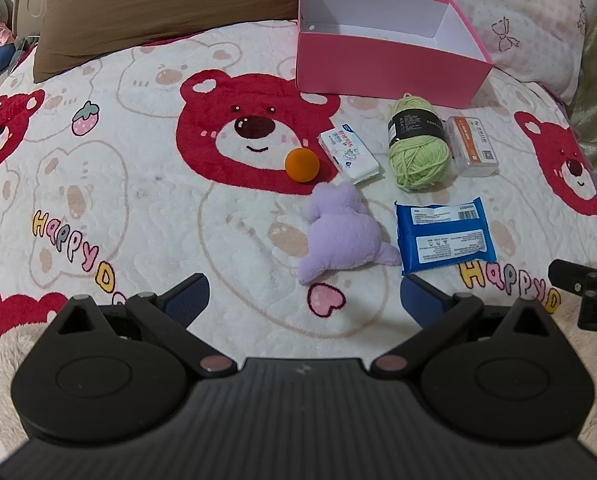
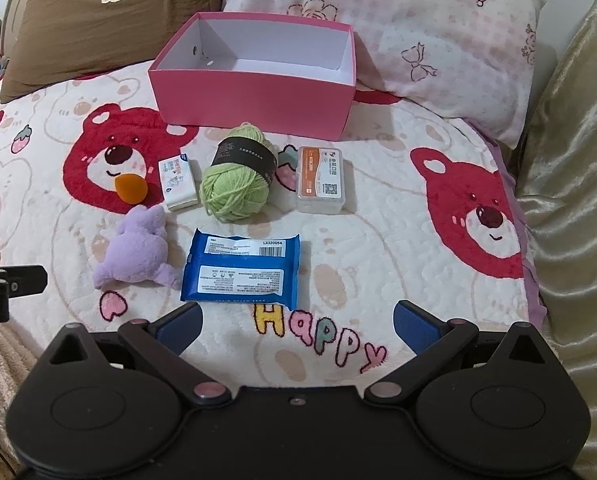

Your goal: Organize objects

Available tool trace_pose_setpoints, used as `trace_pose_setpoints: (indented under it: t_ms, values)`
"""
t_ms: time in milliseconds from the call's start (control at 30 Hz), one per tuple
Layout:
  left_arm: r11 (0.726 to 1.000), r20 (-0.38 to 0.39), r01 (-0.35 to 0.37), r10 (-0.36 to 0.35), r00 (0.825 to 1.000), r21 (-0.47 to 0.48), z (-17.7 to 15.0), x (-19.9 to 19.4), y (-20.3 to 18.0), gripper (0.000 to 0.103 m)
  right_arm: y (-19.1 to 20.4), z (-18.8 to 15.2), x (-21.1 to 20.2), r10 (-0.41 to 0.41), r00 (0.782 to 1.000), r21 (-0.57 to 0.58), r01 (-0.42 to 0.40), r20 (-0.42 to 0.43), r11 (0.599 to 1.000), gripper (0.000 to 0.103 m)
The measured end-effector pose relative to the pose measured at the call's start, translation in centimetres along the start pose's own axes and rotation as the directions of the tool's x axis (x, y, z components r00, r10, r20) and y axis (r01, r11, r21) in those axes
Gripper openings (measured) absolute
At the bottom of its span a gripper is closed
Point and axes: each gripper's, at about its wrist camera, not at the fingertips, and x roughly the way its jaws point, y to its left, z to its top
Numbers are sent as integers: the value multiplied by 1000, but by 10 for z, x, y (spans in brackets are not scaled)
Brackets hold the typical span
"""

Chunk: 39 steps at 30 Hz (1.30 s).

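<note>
An empty pink box (image 1: pixel 382 68) (image 2: pixel 254 96) stands at the back of the bear-print blanket. In front of it lie an orange ball (image 1: pixel 301 165) (image 2: pixel 131 187), a small white tissue pack (image 1: pixel 348 153) (image 2: pixel 178 184), a green yarn ball (image 1: pixel 416 144) (image 2: pixel 236 178), a clear plastic case with an orange label (image 1: pixel 474 146) (image 2: pixel 322 180), a purple plush toy (image 1: pixel 344 236) (image 2: pixel 136 250) and a blue wipes pack (image 1: pixel 444 234) (image 2: pixel 240 272). My left gripper (image 1: pixel 304 300) is open and empty, just short of the plush. My right gripper (image 2: pixel 296 328) is open and empty, just short of the wipes pack.
A brown pillow (image 1: pixel 166 4) (image 2: pixel 94 20) and a pink patterned pillow (image 1: pixel 498 12) (image 2: pixel 398 28) lie behind the box. A shiny beige cover (image 2: pixel 570 160) runs along the right side. The right gripper's body (image 1: pixel 590 292) shows at the left wrist view's right edge.
</note>
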Motion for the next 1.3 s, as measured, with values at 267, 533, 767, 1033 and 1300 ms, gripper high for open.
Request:
trace_pose_setpoints:
  t_ms: [267,533,767,1033,1300]
  values:
    - [1000,-1,20,-20,1000,2,-2,-1,0,103,0,1,-2,-1,1000,-5,1,7,1000,103]
    - [1000,-5,15,-15,1000,4,-1,-3,-1,103,4,0,-2,4,1000,-15,-4,4,1000,103]
    - [1000,-7,12,-12,1000,-1,-1,-2,-1,103,6,-1,-2,5,1000,-25,-5,4,1000,103]
    - [1000,0,5,-5,1000,-6,-4,-3,0,103,7,-1,-1,4,1000,-26,-4,5,1000,103]
    - [1000,-1,5,-5,1000,-11,-5,-6,3,103,6,0,-7,-12,1000,-21,12,21,1000,103]
